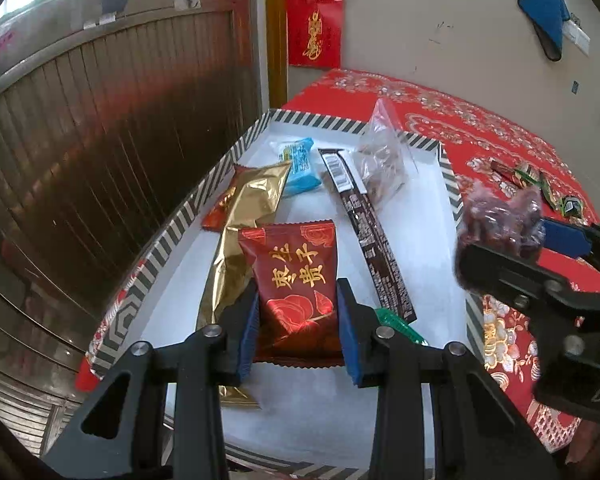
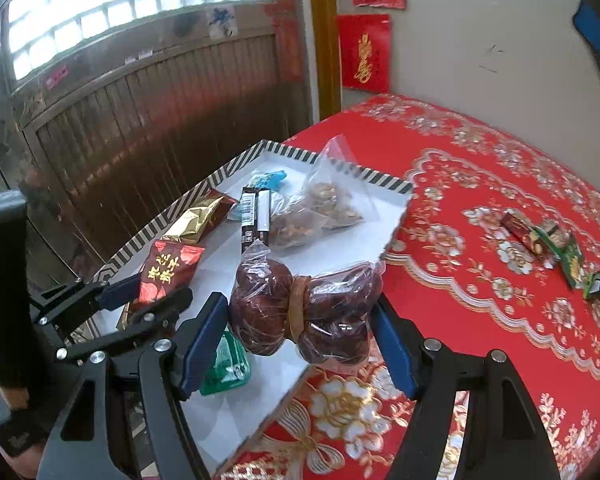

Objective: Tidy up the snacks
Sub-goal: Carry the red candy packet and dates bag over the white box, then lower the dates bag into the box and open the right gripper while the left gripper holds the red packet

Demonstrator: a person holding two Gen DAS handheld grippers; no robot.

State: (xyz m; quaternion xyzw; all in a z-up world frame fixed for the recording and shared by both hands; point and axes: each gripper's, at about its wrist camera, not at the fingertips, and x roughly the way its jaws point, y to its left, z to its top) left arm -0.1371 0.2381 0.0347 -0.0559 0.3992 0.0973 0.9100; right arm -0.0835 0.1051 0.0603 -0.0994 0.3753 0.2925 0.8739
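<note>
Left wrist view: the left gripper (image 1: 298, 320) pinches a red packet (image 1: 296, 284) between its blue pads, holding it over the white tray (image 1: 420, 264) with the striped rim. Beneath lie a gold packet (image 1: 256, 196), a blue packet (image 1: 300, 166) and a long brown bar (image 1: 370, 240). Right wrist view: the right gripper (image 2: 300, 328) clamps a clear bag of dates (image 2: 304, 312), tied at the middle, above the tray's edge by the red tablecloth (image 2: 480, 184). A green packet (image 2: 226, 364) lies under it.
</note>
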